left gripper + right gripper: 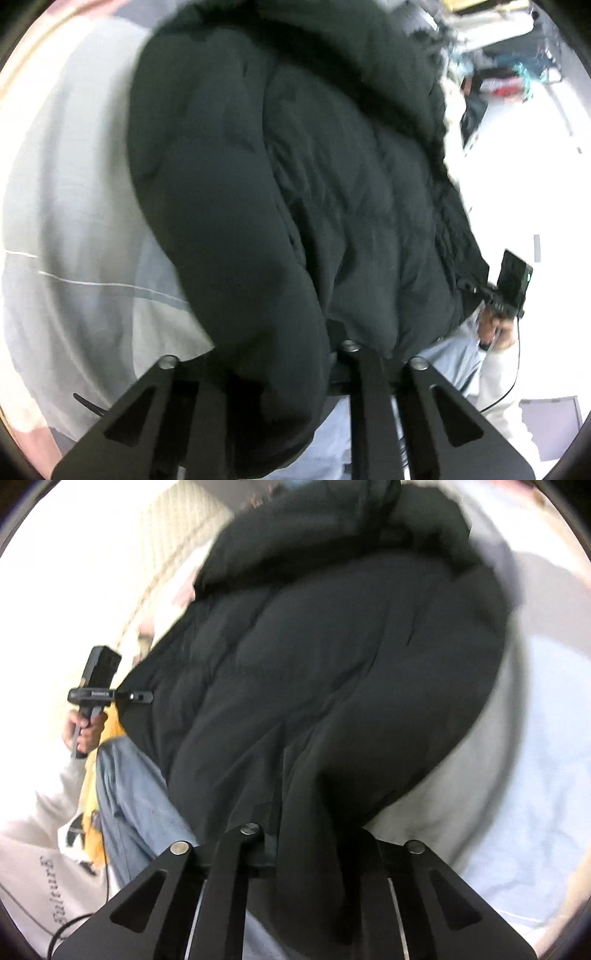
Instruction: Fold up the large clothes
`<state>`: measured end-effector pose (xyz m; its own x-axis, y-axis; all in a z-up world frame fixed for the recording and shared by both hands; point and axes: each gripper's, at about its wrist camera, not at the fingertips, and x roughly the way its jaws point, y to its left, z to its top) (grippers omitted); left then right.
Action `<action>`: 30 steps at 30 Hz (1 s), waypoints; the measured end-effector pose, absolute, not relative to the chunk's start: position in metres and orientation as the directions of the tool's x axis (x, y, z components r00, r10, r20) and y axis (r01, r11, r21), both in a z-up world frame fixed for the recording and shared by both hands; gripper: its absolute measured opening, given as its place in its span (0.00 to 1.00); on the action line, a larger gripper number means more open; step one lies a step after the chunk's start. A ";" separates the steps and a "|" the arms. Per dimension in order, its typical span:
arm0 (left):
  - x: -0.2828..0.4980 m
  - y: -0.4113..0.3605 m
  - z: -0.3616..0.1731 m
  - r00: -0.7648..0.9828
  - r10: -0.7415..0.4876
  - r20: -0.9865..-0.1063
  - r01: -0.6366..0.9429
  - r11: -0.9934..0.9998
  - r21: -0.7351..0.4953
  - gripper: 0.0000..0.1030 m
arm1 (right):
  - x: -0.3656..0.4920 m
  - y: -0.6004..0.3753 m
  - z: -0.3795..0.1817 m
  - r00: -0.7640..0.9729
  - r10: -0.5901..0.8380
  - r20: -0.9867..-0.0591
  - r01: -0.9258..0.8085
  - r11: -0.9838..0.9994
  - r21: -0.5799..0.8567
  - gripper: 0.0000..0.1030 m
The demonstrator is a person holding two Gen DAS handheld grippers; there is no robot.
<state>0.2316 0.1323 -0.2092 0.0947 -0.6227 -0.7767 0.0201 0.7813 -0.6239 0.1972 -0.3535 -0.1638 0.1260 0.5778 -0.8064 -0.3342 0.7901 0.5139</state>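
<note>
A black quilted jacket (295, 192) is filling the centre; pale grey bedding (74, 206) with a thin white stripe is showing at nine o'clock, light-blue jeans (136, 805) at seven.

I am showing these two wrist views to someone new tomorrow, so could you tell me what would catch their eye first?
A big black puffer jacket fills the middle of both views, bulging toward the cameras over pale grey bedding. Each gripper has jacket fabric bunched between its fingers: the left gripper at the bottom of its own view, the right gripper likewise. Beside the jacket show the person's blue jeans and, at the left of the right view, the hand on the other gripper's handle.
</note>
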 end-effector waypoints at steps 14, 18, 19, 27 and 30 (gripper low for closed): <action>0.152 0.176 -0.087 0.349 -0.705 -0.618 0.089 0.681 -0.727 0.11 | 0.117 -0.373 -0.020 0.472 0.606 -0.640 -0.394 0.795 0.462 0.05; 0.115 0.185 -0.074 0.361 -0.721 -0.591 0.081 0.656 -0.751 0.11 | 0.067 -0.376 0.000 0.525 0.619 -0.585 -0.412 0.786 0.462 0.05; 0.106 0.189 -0.073 0.356 -0.728 -0.586 0.078 0.649 -0.757 0.11 | 0.059 -0.371 0.003 0.533 0.624 -0.572 -0.414 0.782 0.466 0.05; 0.060 0.187 -0.064 0.343 -0.751 -0.564 0.022 0.607 -0.795 0.13 | -0.013 -0.362 0.028 0.601 0.644 -0.473 -0.402 0.755 0.517 0.04; 0.065 0.191 -0.063 0.354 -0.753 -0.555 0.022 0.600 -0.800 0.13 | -0.015 -0.363 0.028 0.605 0.642 -0.470 -0.393 0.755 0.525 0.04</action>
